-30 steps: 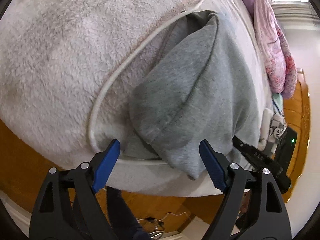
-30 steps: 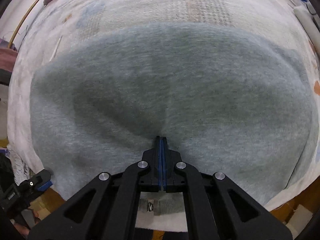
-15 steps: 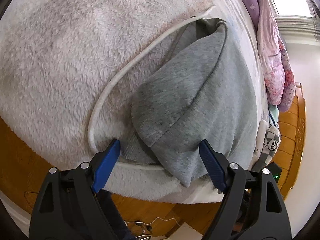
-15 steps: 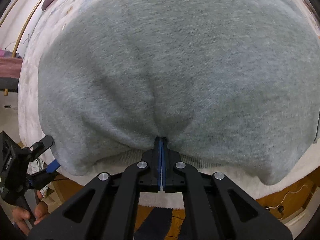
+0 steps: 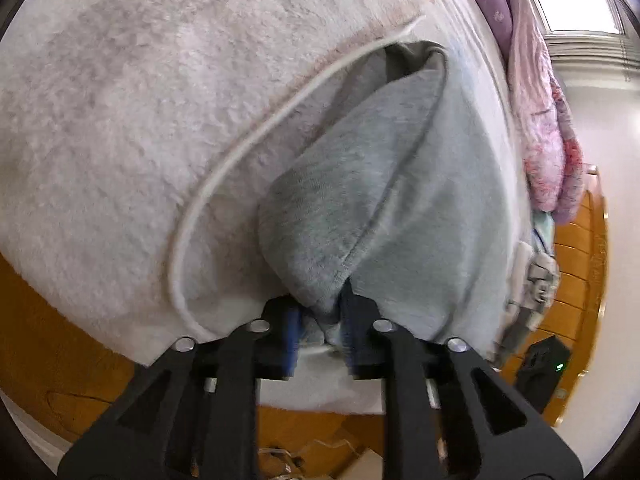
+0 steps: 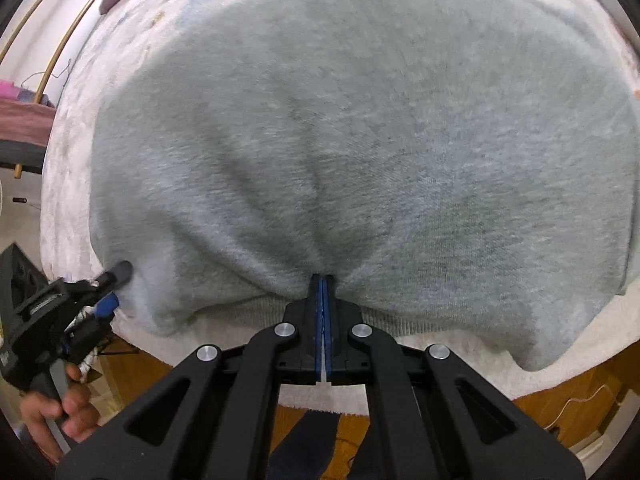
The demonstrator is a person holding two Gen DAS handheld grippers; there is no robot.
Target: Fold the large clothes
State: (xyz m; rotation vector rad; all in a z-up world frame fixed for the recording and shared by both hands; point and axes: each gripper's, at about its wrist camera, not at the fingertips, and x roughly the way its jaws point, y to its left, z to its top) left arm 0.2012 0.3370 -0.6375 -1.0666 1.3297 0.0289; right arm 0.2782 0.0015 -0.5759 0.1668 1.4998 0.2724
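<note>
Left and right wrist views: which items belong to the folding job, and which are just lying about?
Job:
- grey sweatshirt
- left gripper, shut on its corner
- right gripper, shut on its hem
- white fleece blanket underneath

Lying about:
- white cable
- pink and purple bedding
- black box

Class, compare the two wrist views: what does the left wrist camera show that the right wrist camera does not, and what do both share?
Only the left wrist view shows the white cord curving over the blanket, the pink quilt and the window. Only the right wrist view shows the person's hand holding the left tool, seen from the side. Both show the grey sweatshirt on the fluffy white blanket, each tool pinching its near edge.
</note>
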